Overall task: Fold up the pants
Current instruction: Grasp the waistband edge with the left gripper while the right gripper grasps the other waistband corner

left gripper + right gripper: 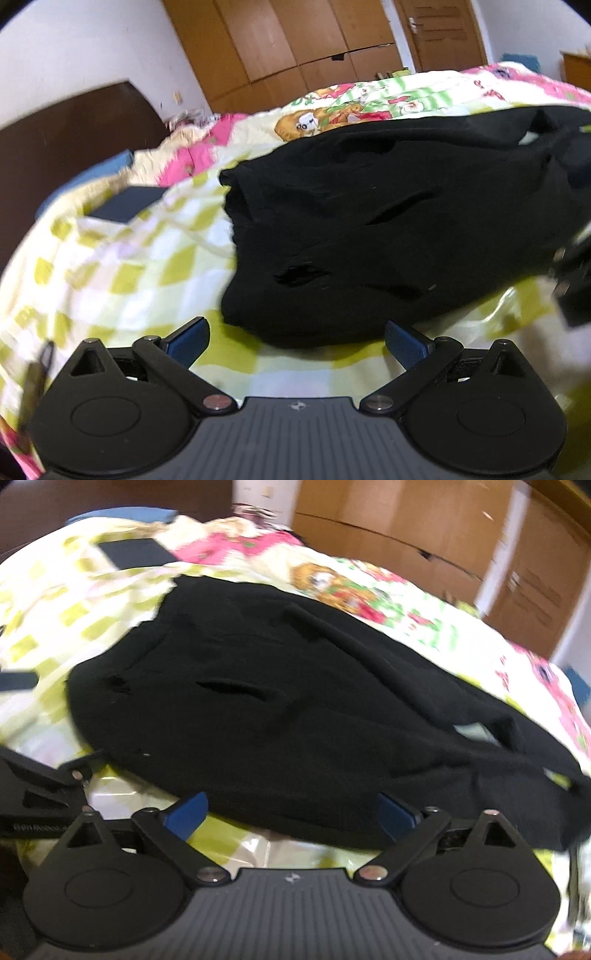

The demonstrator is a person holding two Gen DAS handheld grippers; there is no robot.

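The black pants of soft knit cloth [388, 229] lie in a rumpled, flattened heap on the bed, on the bedsheet with yellow-green and white checks [122, 280], and they are just ahead of both tools. The left gripper [295, 345] has its blue-padded fingers [186, 345] spread wide with nothing between them; the near rounded edge of the pants is straight in front of the gap, close to it but apart from the pads. The right gripper [291, 814] is released as well, its fingers [186, 816] standing wide, and here the near hem of the cloth reaches the line of the fingertips; whether the pads touch the cloth cannot be told, but they do not press on it. In the right view the long axis of the pants [295, 709] runs from upper left to lower right, so it lies across the pointing direction of both grippers, and the longer part stretches to the right side. The right hand appears the nearer one to the cloth. In the judgement of the writer, the coming move is to bring the fingers down on this near edge. Behind the pants lies a quilt with pink flowers and a bear print [332, 114], and a dark blue flat object [125, 206] rests on the sheet. Farther back are a dark brown headboard [74, 129], a wooden wardrobe [277, 48] and a white wall [92, 44].
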